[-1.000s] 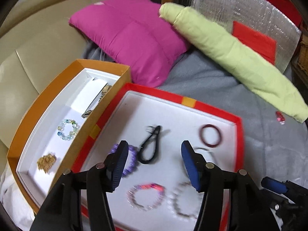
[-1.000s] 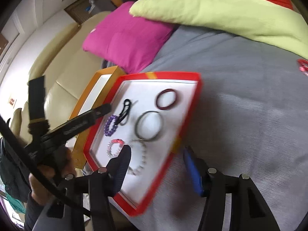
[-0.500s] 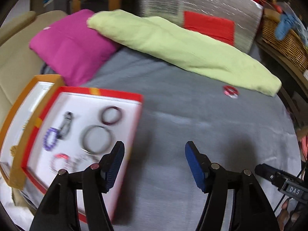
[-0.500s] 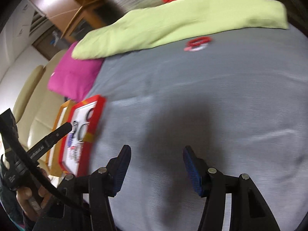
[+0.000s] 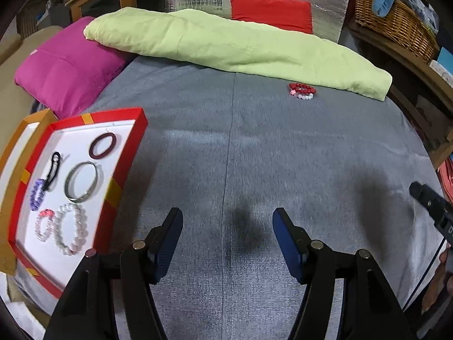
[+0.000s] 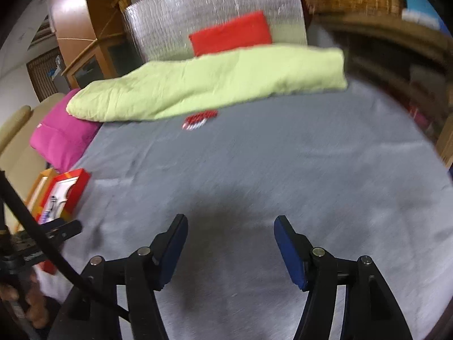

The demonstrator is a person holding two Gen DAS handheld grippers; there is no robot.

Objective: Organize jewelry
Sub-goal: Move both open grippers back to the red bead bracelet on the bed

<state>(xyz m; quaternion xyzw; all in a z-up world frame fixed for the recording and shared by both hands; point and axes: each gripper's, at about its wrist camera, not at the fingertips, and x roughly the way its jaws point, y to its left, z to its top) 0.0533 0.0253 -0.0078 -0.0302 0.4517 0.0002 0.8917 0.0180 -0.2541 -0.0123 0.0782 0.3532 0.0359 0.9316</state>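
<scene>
A red-rimmed white tray (image 5: 124,153) lies at the left on the grey bed cover and holds several bracelets, among them a dark red ring (image 5: 102,145), a silver bangle (image 5: 81,181) and a white bead bracelet (image 5: 69,228). A red and white bead bracelet (image 5: 303,91) lies far off on the cover by the green bedding; it also shows blurred in the right wrist view (image 6: 199,119). My left gripper (image 5: 226,226) is open and empty above the bare cover. My right gripper (image 6: 230,233) is open and empty too.
An orange-rimmed box (image 5: 19,133) stands left of the red tray. A pink cushion (image 5: 65,76) and rolled green bedding (image 5: 240,48) lie at the back. A wicker basket (image 5: 393,19) sits on a shelf at the right. The red tray shows at far left in the right wrist view (image 6: 68,187).
Both grippers have swung right, away from the red tray, and now face the grey cover and the far red and white bracelet. Both stayed open and empty.
</scene>
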